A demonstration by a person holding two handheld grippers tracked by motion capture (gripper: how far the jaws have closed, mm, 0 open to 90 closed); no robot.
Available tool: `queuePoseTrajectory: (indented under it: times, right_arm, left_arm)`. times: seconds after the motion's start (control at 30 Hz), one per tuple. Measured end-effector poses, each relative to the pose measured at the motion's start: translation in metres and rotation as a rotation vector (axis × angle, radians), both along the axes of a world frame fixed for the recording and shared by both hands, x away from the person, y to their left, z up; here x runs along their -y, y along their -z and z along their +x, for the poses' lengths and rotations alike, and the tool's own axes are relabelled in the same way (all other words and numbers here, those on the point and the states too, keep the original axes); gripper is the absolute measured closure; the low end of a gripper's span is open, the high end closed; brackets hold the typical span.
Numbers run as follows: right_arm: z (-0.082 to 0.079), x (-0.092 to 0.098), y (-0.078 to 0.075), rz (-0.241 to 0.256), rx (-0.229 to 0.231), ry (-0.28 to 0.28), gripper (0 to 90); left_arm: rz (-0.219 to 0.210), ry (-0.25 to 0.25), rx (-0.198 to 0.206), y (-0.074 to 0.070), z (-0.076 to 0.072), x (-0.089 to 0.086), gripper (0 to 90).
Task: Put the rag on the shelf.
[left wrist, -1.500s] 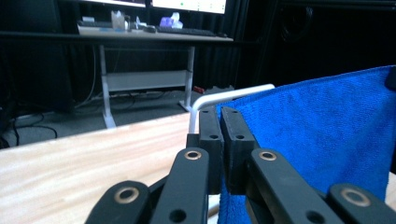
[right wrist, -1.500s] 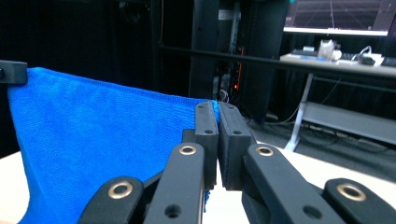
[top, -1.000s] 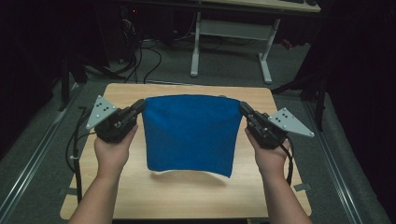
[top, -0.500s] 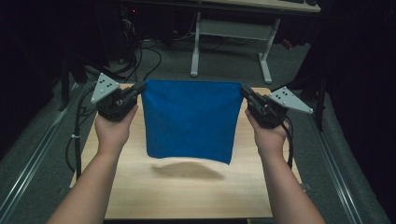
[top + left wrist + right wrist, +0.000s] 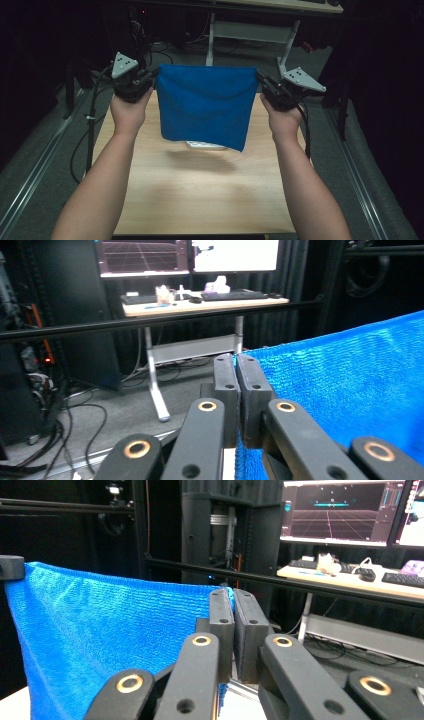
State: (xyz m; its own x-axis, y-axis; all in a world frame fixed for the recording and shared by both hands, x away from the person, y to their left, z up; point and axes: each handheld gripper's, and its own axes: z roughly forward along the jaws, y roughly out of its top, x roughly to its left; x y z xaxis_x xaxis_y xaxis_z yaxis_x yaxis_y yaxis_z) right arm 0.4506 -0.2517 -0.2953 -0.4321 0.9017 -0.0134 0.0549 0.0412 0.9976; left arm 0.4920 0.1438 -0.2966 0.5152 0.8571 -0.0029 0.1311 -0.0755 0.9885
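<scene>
Both sets of tongs are clamped down on the blue cloth, one on each top corner. The left tongs have their jaws pressed flat together with the cloth's corner pinched between them; you can see that really clearly in the left gripper view, where the blue knit fabric runs off to the right of the jaws. Same deal with the right tongs: in the right gripper view the jaws are squeezed together on the other corner and the cloth stretches away to the left, all the way to the far tongs at the edge of the frame.

From the high view, the cloth is held up in the air between the two hands, top edge pulled fairly taut with a slight sag, and the rest hanging down like a little curtain. The lower edge is uneven, dipping lower on the right side. It's hanging clear above the wooden tabletop, with a soft shadow under it. There's something pale peeking out right below the cloth's bottom edge, can't tell what it is.

Further back there's another desk with keyboards and lit monitors on it.
</scene>
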Motion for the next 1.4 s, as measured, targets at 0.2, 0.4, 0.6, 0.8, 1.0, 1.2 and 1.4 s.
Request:
queuePoseTrajectory:
  times: [0.2, 0.4, 0.6, 0.8, 1.0, 1.2, 1.4]
  right_arm:
    - [0.031, 0.002, 0.009, -0.01, -0.046, 0.022, 88.6]
    - [0.057, -0.001, 0.022, -0.043, -0.09, 0.047, 88.6]
    - [0.077, -0.005, 0.046, -0.085, -0.176, 0.08, 88.7]
    - [0.082, -0.001, 0.062, -0.116, -0.222, 0.086, 88.7]
    - [0.079, 0.001, 0.08, -0.133, -0.256, 0.091, 88.7]
    - [0.075, 0.005, 0.103, -0.135, -0.299, 0.097, 88.7]
    - [0.073, 0.007, 0.127, -0.132, -0.344, 0.093, 88.7]
  left_arm:
    - [0.017, -0.024, -0.029, 0.009, 0.028, 0.005, 88.7]
    - [0.034, -0.057, -0.054, 0.026, 0.049, 0.007, 88.4]
    - [0.12, -0.045, -0.165, 0.059, 0.068, 0.015, 88.4]
    - [0.119, -0.01, -0.244, 0.085, 0.072, 0.017, 88.2]
    - [0.085, 0.021, -0.293, 0.102, 0.066, 0.018, 87.9]
    - [0.067, 0.05, -0.316, 0.115, 0.059, 0.017, 87.7]
    - [0.085, 0.082, -0.357, 0.126, 0.059, 0.022, 87.5]
